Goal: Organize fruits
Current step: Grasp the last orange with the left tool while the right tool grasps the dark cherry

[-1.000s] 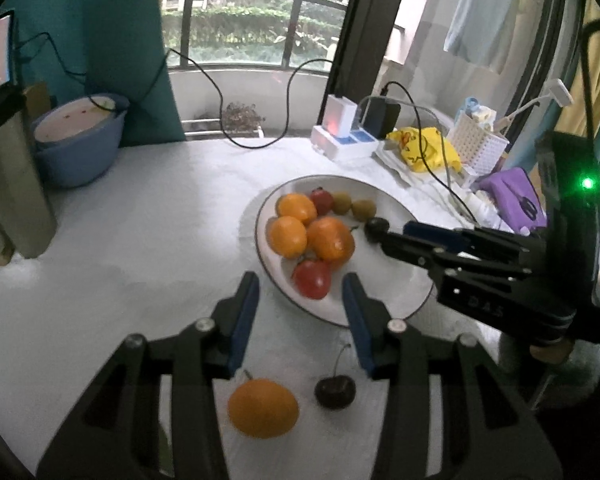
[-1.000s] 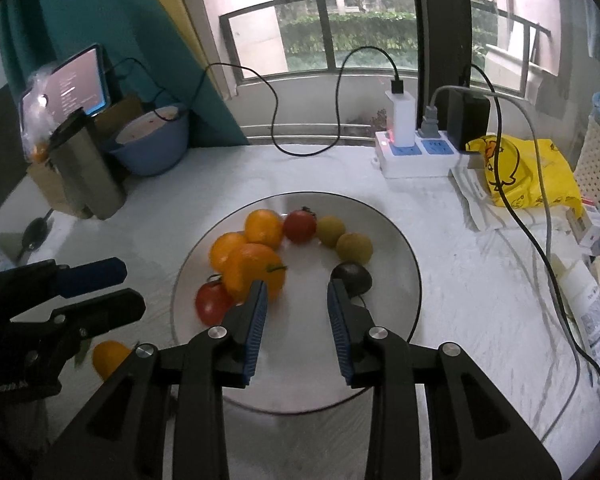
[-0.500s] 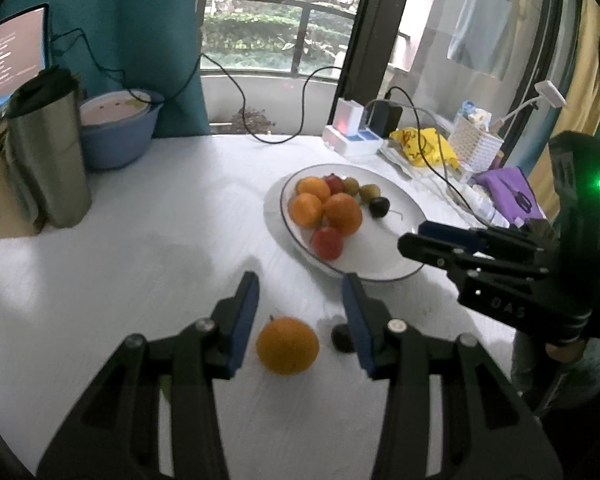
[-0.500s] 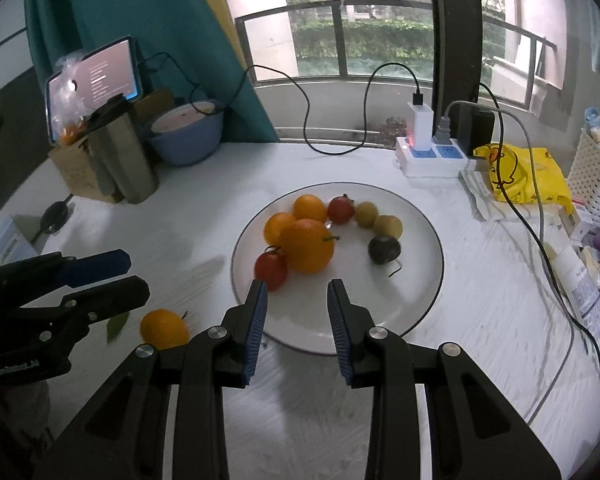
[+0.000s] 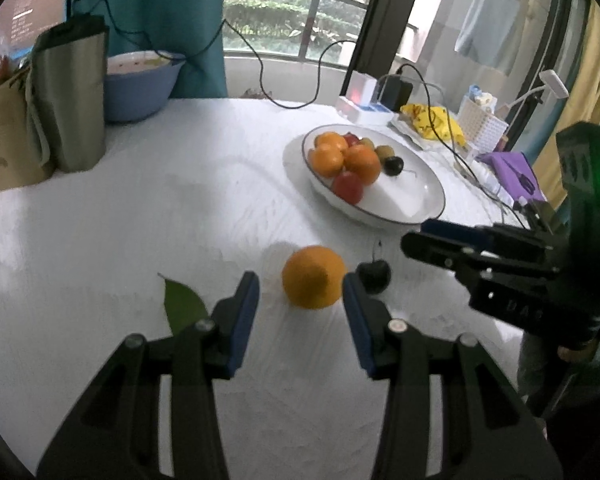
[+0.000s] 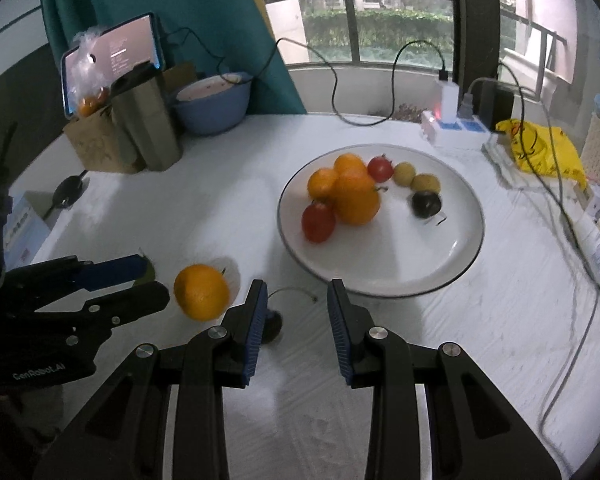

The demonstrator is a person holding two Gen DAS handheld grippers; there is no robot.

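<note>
white table (image 5: 140, 208), plate (image 5: 420, 212), orange (image 5: 314, 278), cherry (image 5: 375, 276)

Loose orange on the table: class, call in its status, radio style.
Left gripper open, straddling orange, not gripping. Right gripper open, empty. Cherry beside orange; plate beyond.

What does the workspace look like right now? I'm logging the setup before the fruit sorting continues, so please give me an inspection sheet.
Surface: white table, cloth-like texture.
Job's things: plate holding three oranges, two red fruits, two yellow-green fruits and a dark one; loose orange and dark cherry on the table beside it.
Clutter: green leaf, steel flask, blue bowl, yellow bag.
Grippers: left gripper open, fingers either side of the loose orange; right gripper open, empty.
Cables: black cable beside the plate; power strip.
Surroundings: balcony railing, teal curtain.
</note>
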